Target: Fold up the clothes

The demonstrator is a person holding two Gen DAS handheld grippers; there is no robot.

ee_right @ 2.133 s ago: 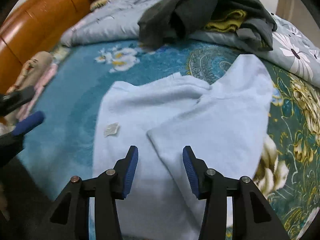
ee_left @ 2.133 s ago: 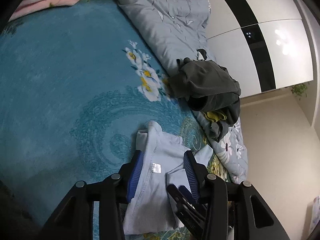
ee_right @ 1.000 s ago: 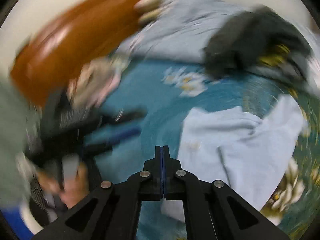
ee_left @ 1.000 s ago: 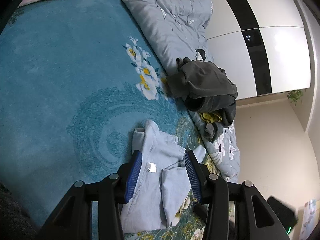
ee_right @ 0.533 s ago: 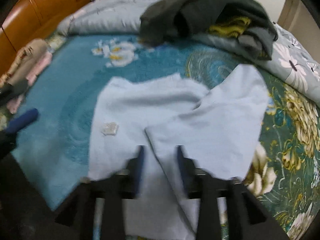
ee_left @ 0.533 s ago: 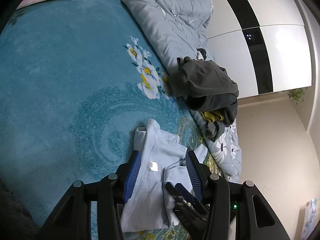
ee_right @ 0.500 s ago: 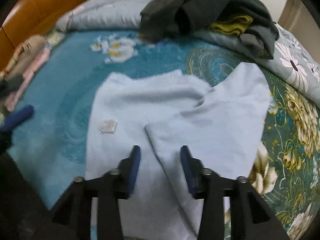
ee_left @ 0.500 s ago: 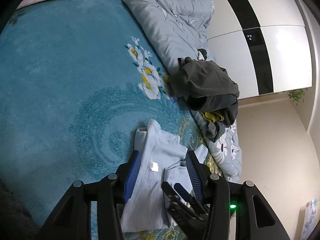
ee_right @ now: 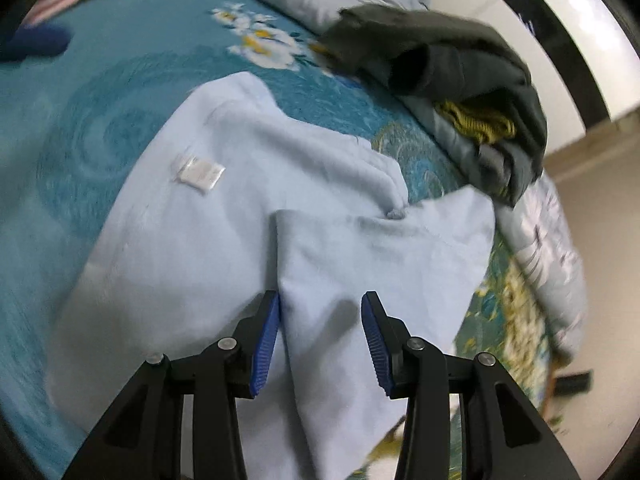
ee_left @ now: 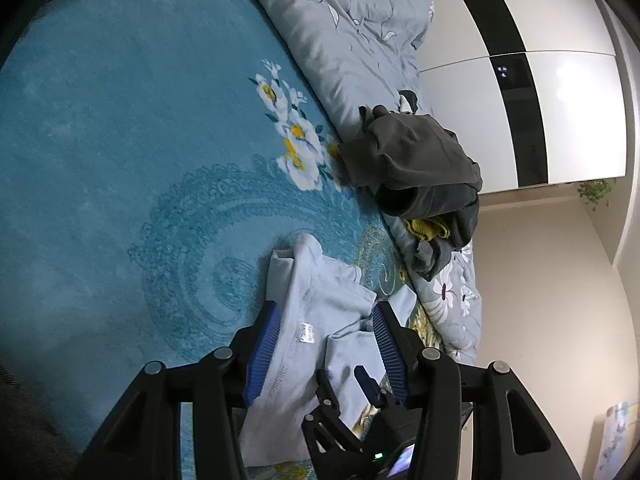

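Shirt (ee_right: pixel 224 240) lower edge hidden behind right tongs (ee_right: pixel 320 332).

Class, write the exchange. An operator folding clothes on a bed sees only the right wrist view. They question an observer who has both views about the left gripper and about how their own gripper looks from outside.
Operator: I see only a blue blur at my top left. What is the left gripper doing?
Observer: The left gripper has its jaws open, and the garment's white label shows between them.
Operator: How does my gripper look from outside?
Observer: The right gripper is low over the folded flap with its jaws apart, and a green light glows on its body.
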